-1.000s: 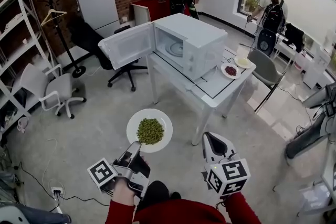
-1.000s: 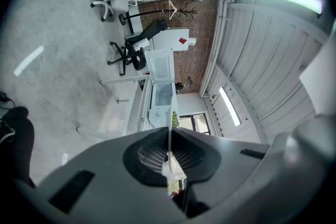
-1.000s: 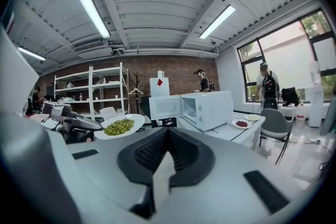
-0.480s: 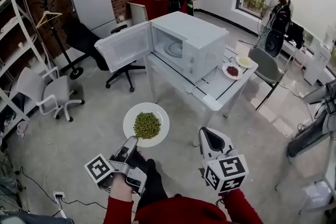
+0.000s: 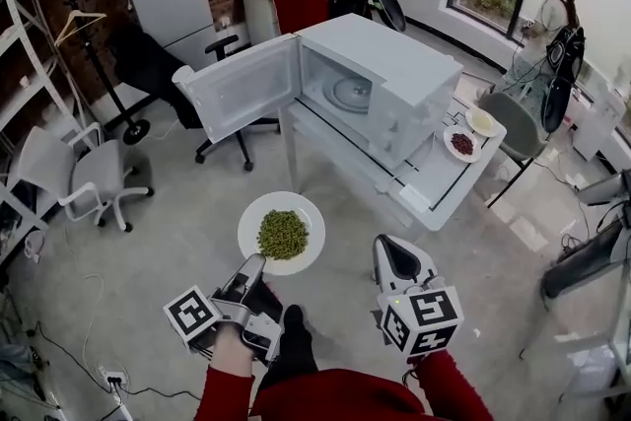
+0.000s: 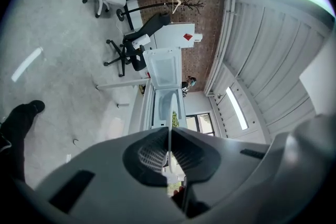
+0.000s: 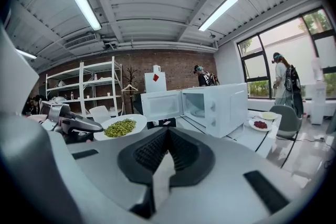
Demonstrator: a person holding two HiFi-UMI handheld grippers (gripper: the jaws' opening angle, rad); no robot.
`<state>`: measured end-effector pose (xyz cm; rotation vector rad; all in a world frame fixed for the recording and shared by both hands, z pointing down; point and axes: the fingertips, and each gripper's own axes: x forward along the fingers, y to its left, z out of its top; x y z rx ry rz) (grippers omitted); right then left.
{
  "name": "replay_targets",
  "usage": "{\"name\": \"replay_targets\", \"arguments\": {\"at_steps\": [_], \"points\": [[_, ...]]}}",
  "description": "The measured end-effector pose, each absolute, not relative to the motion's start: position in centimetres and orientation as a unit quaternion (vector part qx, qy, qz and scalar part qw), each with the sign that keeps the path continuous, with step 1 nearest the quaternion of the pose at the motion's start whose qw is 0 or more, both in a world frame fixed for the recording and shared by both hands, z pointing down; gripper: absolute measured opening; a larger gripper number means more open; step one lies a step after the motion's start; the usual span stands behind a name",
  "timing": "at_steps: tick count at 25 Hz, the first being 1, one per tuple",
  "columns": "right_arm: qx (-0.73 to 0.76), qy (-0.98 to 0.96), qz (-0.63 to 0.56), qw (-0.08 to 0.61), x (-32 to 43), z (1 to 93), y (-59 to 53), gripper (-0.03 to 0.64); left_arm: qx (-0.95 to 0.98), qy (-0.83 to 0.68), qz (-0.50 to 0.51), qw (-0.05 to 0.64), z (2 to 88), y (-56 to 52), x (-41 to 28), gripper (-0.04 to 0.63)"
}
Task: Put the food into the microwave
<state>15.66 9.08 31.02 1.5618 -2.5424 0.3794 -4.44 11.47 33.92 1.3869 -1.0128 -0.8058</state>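
Observation:
A white plate (image 5: 281, 233) of green food hangs over the floor, short of the table. My left gripper (image 5: 254, 269) is shut on its near rim. In the left gripper view the plate (image 6: 169, 139) shows edge-on as a thin white line between the pads. The white microwave (image 5: 380, 84) stands on the table (image 5: 434, 187) ahead with its door (image 5: 237, 89) swung wide to the left and the glass turntable bare inside. My right gripper (image 5: 391, 256) is beside the plate on the right, shut and holding nothing. The right gripper view shows the plate (image 7: 122, 127) at left and the microwave (image 7: 220, 107) ahead.
Two small plates (image 5: 461, 144) of other food lie on the table right of the microwave. A black office chair (image 5: 212, 64) stands behind the open door, a grey chair (image 5: 94, 177) and white shelving at left. Two people (image 5: 552, 44) stand at the back and right.
Both grippers and the plate have moved forward toward the table. The microwave and its open door now appear nearer and larger.

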Motion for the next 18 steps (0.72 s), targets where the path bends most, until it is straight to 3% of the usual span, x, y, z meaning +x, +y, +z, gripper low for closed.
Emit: {"name": "replay_targets", "arguments": {"at_steps": [18], "points": [[0.56, -0.811, 0.135, 0.106, 6.2, 30.6, -3.4, 0.014, 0.617, -0.386, -0.3, 0.616, 34.3, -3.8, -10.4, 0.02]]}}
